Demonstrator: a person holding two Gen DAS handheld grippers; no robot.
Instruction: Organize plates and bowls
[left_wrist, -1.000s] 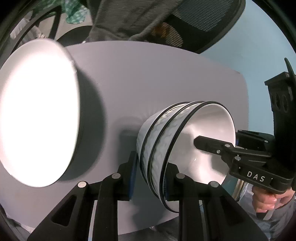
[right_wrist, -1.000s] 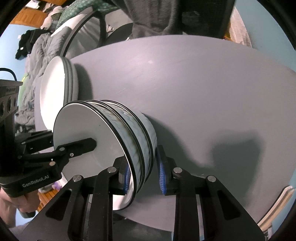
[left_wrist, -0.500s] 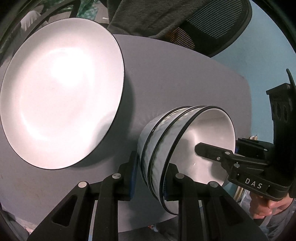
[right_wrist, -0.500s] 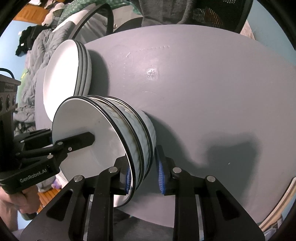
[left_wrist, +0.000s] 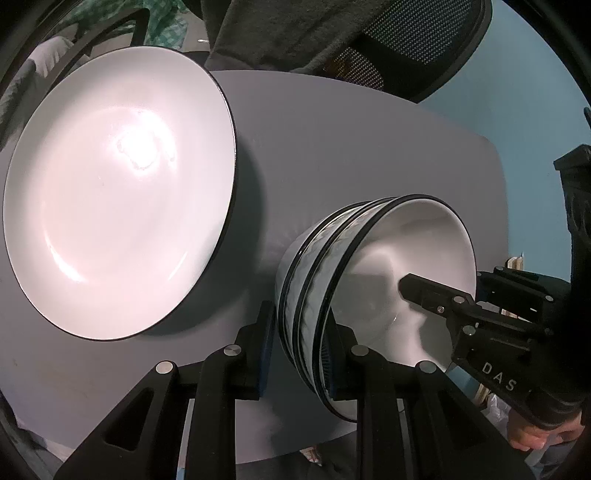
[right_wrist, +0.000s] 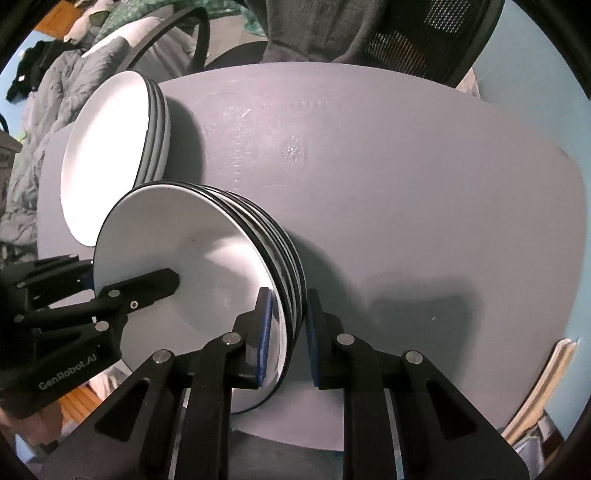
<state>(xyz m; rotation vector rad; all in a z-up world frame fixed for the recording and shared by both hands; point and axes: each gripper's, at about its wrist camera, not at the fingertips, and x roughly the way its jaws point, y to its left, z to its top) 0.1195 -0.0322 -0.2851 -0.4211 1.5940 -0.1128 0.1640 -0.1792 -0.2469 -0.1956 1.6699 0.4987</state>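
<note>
A stack of nested white bowls (left_wrist: 388, 258) with black rims and ribbed sides lies tipped on the grey table (left_wrist: 351, 147). My left gripper (left_wrist: 299, 332) is shut on its rim, one pad outside and one inside. One of the right gripper's fingers (left_wrist: 424, 291) reaches into the bowl from the right. In the right wrist view, my right gripper (right_wrist: 288, 321) straddles the opposite rim of the bowl stack (right_wrist: 192, 258); its jaws are closing and the pads meet the rim. A stack of white plates (left_wrist: 118, 192) (right_wrist: 107, 147) rests behind and to the left.
An office chair (left_wrist: 424, 40) draped with a grey garment (right_wrist: 314, 33) stands behind the table (right_wrist: 406, 184). Rumpled bedding (right_wrist: 33, 155) lies to the left. Wooden slats (right_wrist: 539, 398) lean below the right edge. A person's hand (left_wrist: 532, 439) holds the right gripper's handle.
The right jaws have narrowed onto the bowl rim, closing the gap beside the outer pad. Both views have shifted, so the plate stack shows more fully. The left grip is unchanged.
</note>
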